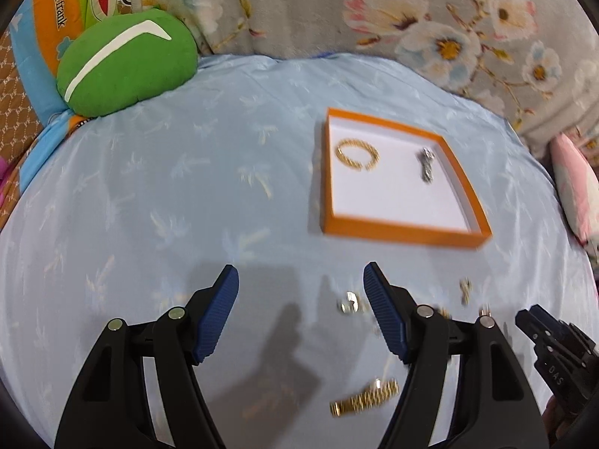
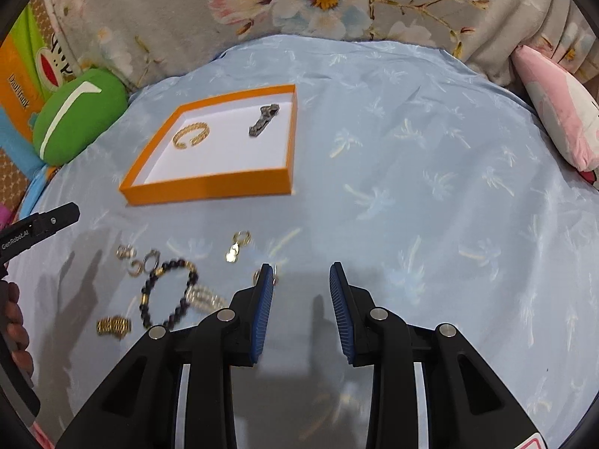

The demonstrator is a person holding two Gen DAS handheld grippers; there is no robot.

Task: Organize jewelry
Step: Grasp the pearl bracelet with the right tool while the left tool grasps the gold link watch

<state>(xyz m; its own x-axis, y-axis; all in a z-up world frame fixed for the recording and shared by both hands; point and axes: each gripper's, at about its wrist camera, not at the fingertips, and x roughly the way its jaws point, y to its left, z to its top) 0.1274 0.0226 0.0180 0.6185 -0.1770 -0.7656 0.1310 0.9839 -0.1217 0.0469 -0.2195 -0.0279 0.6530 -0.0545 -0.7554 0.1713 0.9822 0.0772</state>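
Observation:
An orange-rimmed white tray (image 1: 404,230) (image 2: 209,189) lies on the light blue sheet. In it are a gold bangle (image 1: 357,154) (image 2: 191,134) and a dark silver piece (image 1: 426,164) (image 2: 264,119). Loose jewelry lies in front of the tray: a gold link band (image 1: 365,398) (image 2: 114,325), a dark bead bracelet (image 2: 168,292), a pearl piece (image 2: 204,297), silver rings (image 1: 348,304) (image 2: 144,260) and a gold earring (image 2: 236,247). My left gripper (image 1: 301,280) is open and empty above the sheet, with the gold band between its arms. My right gripper (image 2: 301,273) is open and empty, right of the loose pieces.
A green cushion (image 1: 127,63) (image 2: 78,116) sits at the back left beside a colourful printed pillow (image 1: 56,7). A grey floral blanket (image 1: 411,11) runs along the back. A pink plush (image 2: 558,108) lies at the right edge. The other gripper's tip shows in each view (image 1: 550,340) (image 2: 41,224).

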